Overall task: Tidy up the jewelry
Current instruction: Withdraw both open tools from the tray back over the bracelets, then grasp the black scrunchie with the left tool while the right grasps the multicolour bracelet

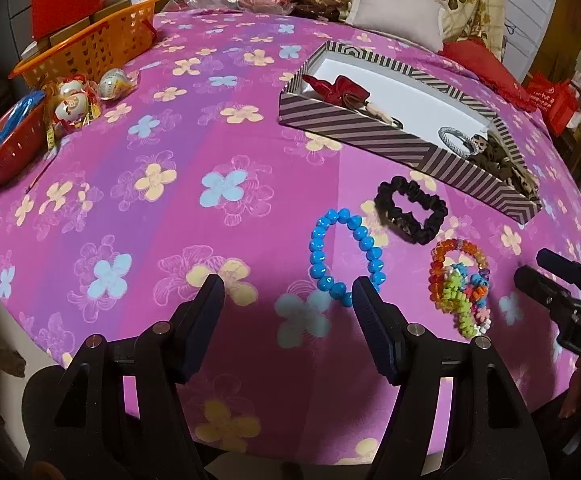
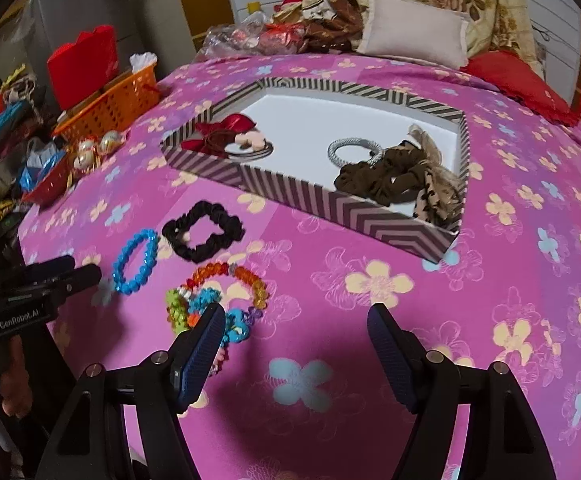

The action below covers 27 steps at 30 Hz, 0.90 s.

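Observation:
A striped box [image 1: 354, 130] [image 2: 290, 196] with a white floor holds a red bow [image 1: 340, 90] [image 2: 226, 128], a silver bracelet [image 1: 456, 138] [image 2: 354, 148] and brown scrunchies [image 1: 502, 162] [image 2: 394, 178]. In front of it on the pink cloth lie a black scrunchie [image 1: 410, 209] [image 2: 204, 232], a blue bead bracelet [image 1: 344, 254] [image 2: 136, 262], an orange bead bracelet [image 1: 450, 264] [image 2: 230, 276] and a multicoloured bead bunch [image 1: 468, 300] [image 2: 194, 308]. My left gripper [image 1: 288, 300] [image 2: 72, 270] is open and empty beside the blue bracelet. My right gripper [image 2: 296, 320] [image 1: 536, 268] is open and empty, right of the bead bunch.
An orange basket [image 1: 90, 46] [image 2: 114, 106], a red basket [image 1: 8, 148] [image 2: 48, 190] and wrapped eggs [image 1: 78, 98] [image 2: 94, 148] stand at the table's left. A cushion [image 1: 400, 10] [image 2: 414, 28], a red pillow [image 1: 486, 70] and clutter line the far edge.

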Available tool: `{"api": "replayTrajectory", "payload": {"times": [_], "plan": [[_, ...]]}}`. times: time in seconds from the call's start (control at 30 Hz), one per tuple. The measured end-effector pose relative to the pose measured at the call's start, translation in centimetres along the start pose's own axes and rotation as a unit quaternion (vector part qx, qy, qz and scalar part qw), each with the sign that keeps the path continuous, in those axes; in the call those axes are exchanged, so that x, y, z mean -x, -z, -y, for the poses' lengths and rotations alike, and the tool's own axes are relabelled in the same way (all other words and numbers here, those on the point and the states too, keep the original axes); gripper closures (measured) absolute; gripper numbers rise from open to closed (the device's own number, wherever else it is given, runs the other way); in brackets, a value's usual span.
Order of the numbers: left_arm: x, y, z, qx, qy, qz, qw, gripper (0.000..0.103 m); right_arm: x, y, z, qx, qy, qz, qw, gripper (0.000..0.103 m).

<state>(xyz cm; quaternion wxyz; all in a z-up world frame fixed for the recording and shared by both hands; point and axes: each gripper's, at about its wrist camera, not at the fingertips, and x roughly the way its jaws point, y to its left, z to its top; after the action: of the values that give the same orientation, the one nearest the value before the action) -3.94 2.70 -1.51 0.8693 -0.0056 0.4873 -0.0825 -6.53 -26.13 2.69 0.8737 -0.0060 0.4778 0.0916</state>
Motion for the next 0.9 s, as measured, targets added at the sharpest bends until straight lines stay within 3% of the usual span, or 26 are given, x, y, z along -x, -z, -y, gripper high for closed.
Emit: {"api": "replayTrajectory", "payload": {"times": [0.33,0.43,0.73,0.9], "plan": [[-0.8,-0.2,-0.1,0.005,-0.001,-0.008,1.0000,0.037,-0.2,0.6,-1.9,0.040,-0.040,0.000,0.998,0.032],[-1.1,-0.3,-0.3,0.013,-0.001,-0.011,0.9999,0.037,-0.6,0.8,-2.8,0.053,-0.052,-0.002,0.997,0.046],[-1.3,-2.5,0.3,0.019,0.018,-0.005,0.9996,0.037,-2.2,0.6,-4.6,0.072,-0.068,0.001,0.995,0.047],[-2.0,-4.3,1.8,0.000,0.028,-0.007,0.9996,0.037,-2.9,0.9,-4.7,0.072,-0.073,-0.002,0.995,0.056]]}}
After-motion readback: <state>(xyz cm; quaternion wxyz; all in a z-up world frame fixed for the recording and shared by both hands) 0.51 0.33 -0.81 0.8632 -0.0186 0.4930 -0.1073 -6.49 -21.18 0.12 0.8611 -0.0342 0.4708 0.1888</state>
